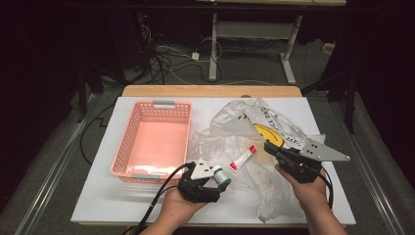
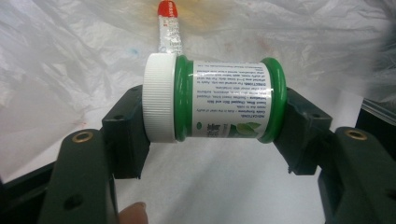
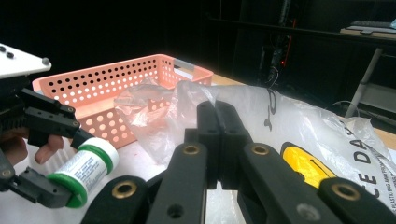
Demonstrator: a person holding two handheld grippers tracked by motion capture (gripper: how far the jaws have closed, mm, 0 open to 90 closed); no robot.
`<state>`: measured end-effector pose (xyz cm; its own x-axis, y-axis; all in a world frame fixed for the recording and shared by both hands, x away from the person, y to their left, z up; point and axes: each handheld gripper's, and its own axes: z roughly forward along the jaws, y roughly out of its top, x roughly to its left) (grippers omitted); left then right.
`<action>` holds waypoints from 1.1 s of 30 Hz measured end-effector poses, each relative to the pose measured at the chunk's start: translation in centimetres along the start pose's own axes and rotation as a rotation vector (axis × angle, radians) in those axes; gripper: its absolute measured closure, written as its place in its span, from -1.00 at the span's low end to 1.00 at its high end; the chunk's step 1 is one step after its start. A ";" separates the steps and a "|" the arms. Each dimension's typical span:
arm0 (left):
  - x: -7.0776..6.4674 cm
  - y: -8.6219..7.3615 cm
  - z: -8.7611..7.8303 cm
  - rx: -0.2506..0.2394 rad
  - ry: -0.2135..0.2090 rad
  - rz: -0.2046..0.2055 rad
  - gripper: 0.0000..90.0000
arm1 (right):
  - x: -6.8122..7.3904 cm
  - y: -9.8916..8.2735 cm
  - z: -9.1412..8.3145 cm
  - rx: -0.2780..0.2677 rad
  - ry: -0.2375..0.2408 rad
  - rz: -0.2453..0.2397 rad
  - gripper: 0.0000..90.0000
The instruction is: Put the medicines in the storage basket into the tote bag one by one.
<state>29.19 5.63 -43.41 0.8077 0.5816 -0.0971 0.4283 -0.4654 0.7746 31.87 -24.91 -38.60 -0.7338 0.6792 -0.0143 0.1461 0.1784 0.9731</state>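
White tabletop (image 1: 98, 196) carries a pink basket (image 1: 156, 139) at 10 o'clock and a crumpled clear plastic bag (image 1: 254, 142) at 2 o'clock, touching the basket's right side. Right gripper (image 1: 272, 149) rests on the bag, fingers (image 3: 219, 135) pressed together, pinching nothing visible. Left gripper (image 1: 220, 177) at 6 o'clock, fingers (image 2: 126, 130) pinching green jar (image 2: 215, 100) endwise, white cap to base. Small red-capped tube (image 1: 243, 158) lies on the bag just beyond the jar.

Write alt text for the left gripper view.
The left tool clamps a small green jar with a white lid end to end between its black jaws. Behind it, a red-capped tube lies on a crumpled clear plastic bag.
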 end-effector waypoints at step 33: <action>-0.6 4.6 7.5 -0.022 -0.032 0.019 -0.23 | -0.2 0.2 -0.4 -0.014 -0.008 0.008 1.00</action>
<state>33.72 -1.88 -44.50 0.8282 0.5511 -0.1016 0.4039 -0.4613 0.7900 31.80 -25.31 -38.28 -0.7277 0.6859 -0.0085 0.1422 0.1630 0.9763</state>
